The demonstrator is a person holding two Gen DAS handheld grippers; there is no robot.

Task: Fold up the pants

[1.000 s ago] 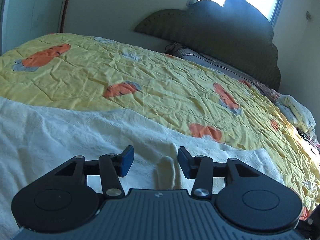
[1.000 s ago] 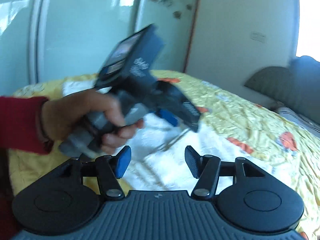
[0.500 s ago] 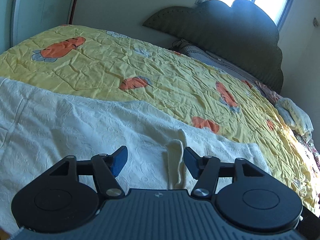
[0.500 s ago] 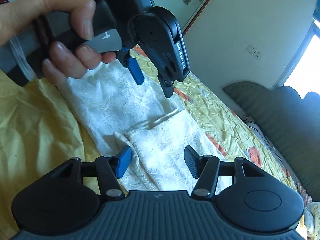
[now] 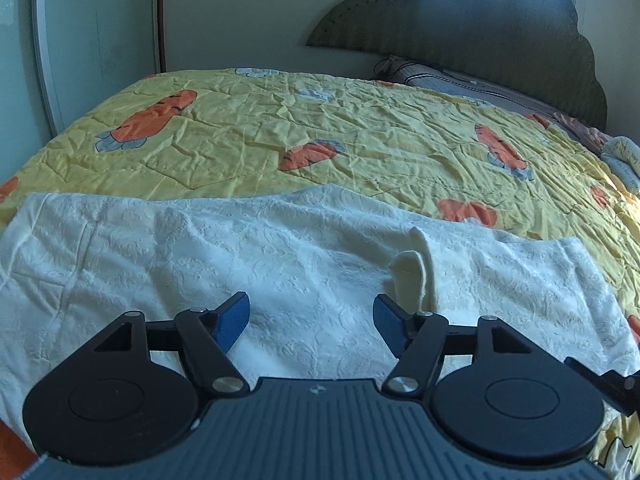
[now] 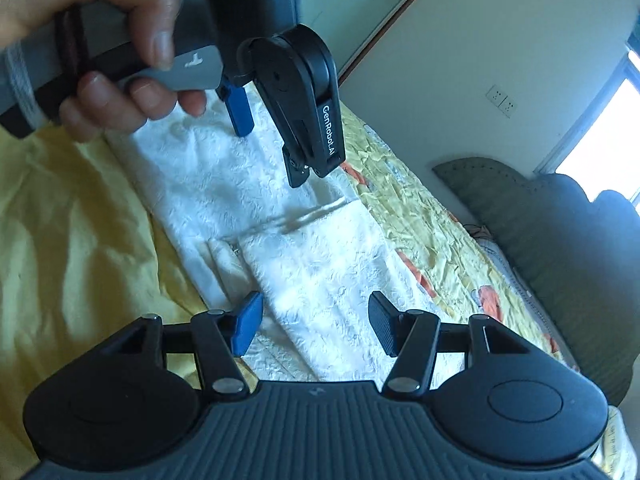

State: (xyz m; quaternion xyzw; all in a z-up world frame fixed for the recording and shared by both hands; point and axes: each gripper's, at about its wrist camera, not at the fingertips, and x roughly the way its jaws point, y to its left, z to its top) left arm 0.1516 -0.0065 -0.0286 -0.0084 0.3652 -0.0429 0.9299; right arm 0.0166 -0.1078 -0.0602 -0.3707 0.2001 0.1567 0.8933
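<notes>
Left wrist: left tongs point(image 5: 311, 320) have just been opening, nothing gripped, over white pants point(image 5: 280, 256); right tongs point(image 6: 316, 324) apart, empty. Pinch both layers at the hem edge, lift evenly.

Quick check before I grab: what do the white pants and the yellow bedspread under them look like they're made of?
White pants: a soft, matte, fairly thick woven fabric with a raised embossed pattern, possibly jacquard cotton; it lies in soft rumples. Yellow bedspread: thin quilted cloth, likely cotton, matte, with stitched lines, fine creases and printed carrots.
</notes>
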